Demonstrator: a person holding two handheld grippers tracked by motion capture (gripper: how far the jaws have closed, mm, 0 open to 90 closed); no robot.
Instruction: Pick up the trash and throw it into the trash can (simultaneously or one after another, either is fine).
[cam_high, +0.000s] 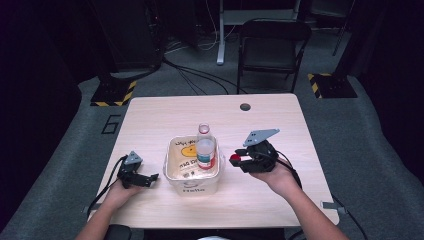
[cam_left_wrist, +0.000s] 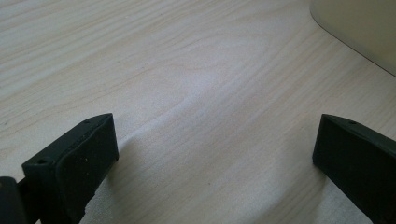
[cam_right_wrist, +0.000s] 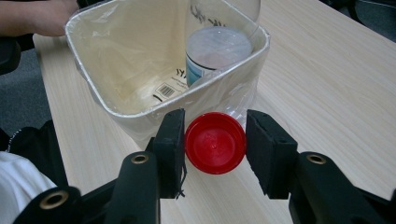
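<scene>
The red cap (cam_right_wrist: 215, 142) sits low in the centre of the right gripper view, clamped between the 2 black jaws of the right gripper (cam_right_wrist: 215, 144); in the high view it shows as a red dot right of centre. Just beyond it stands the white tub (cam_right_wrist: 140, 116) (lined with clear film), and an open clear bottle (cam_high: 205, 147) stands upright inside, at its right wall. At lower left of the high view, the left gripper (cam_high: 150, 178) rests on the wooden table (cam_high: 165, 112), jaws apart with nothing between them.
</scene>
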